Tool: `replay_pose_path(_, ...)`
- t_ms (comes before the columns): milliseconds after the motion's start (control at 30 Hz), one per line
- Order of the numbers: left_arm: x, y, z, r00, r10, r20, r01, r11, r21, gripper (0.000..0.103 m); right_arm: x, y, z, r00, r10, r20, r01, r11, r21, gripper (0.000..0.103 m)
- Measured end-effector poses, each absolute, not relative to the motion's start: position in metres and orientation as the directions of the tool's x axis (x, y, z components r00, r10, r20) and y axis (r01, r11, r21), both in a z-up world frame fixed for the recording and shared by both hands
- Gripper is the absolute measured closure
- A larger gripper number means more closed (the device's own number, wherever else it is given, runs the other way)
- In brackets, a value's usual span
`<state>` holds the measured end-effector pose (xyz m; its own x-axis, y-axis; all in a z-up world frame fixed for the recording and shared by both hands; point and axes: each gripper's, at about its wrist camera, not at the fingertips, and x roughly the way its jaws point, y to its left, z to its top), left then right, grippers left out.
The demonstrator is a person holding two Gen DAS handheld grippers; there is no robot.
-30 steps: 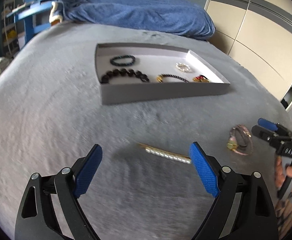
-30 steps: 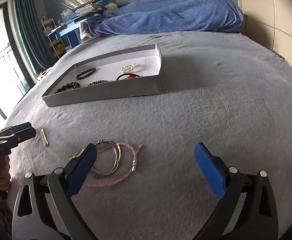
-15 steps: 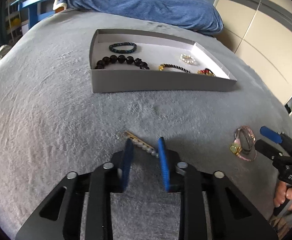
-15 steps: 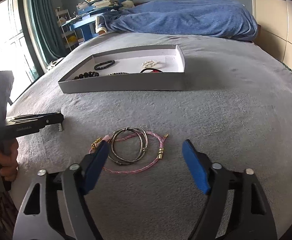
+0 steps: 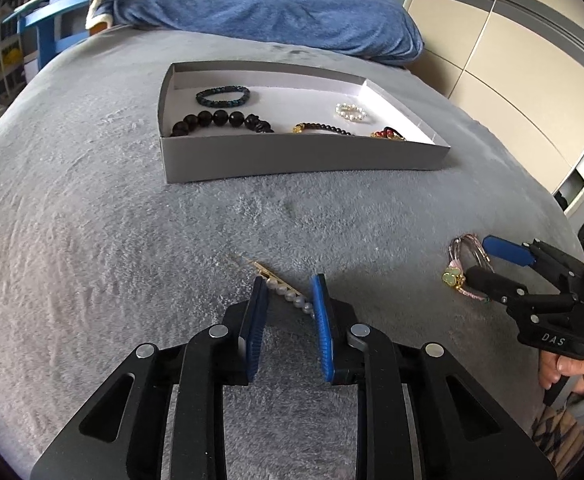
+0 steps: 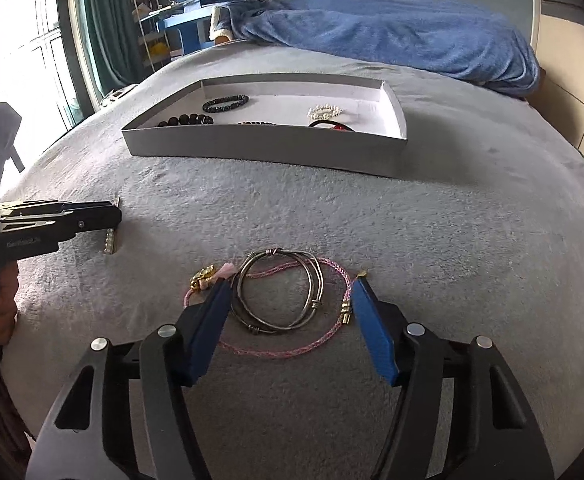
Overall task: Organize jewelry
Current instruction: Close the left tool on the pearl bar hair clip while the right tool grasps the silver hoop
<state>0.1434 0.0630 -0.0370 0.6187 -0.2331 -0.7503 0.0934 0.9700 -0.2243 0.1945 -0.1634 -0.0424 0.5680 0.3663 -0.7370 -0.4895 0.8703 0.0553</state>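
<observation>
the left hand-held gripper point(image 5: 288, 292) is nearly together around the pearl clip point(image 5: 288, 294), which lies on the bed in front of the box point(image 5: 304, 156); whether the pads already pinch it, i cannot tell. the clip looks stiff, light and thin, so take it across its middle. the right hand-held gripper point(image 6: 290, 298) stands apart, straddling the bangles point(image 6: 280, 292) and pink cord point(image 6: 288, 350), also in front of the box. the bangles look rigid and slippery, the cord limp; grip the overlapped wires.
</observation>
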Motion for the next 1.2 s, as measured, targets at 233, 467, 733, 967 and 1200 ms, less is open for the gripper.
replay_pose_path(233, 0.144, 0.059, -0.037, 0.619, -0.212, -0.756, 0.097, 0.976, -0.195, 0.075, 0.193, -0.165, -0.043, 0.565, 0.382, -0.731, -0.494, 0.866, 0.071, 0.058)
replay_pose_path(467, 0.142, 0.06, -0.036, 0.624, -0.209, -0.753, 0.093, 0.977, -0.194, 0.075, 0.202, -0.187, -0.042, 0.576, 0.373, -0.727, -0.413, 0.901, 0.134, 0.086)
replay_pose_path(733, 0.142, 0.061, -0.037, 0.623, -0.216, -0.751, 0.092, 0.975, -0.204, 0.075, 0.201, -0.19, -0.039, 0.581, 0.385, -0.717, -0.413, 0.899, 0.148, 0.094)
replay_pose_path(967, 0.141, 0.061, -0.037, 0.624, -0.217, -0.751, 0.092, 0.975, -0.204, 0.075, 0.2, -0.199, -0.034, 0.621, 0.35, -0.701, -0.369, 0.92, 0.132, 0.094)
replay_pose_path(1200, 0.141, 0.061, -0.037, 0.624, -0.215, -0.752, 0.092, 0.975, -0.202, 0.075, 0.197, -0.191, -0.029, 0.62, 0.383, -0.685, -0.416, 0.9, 0.126, 0.091)
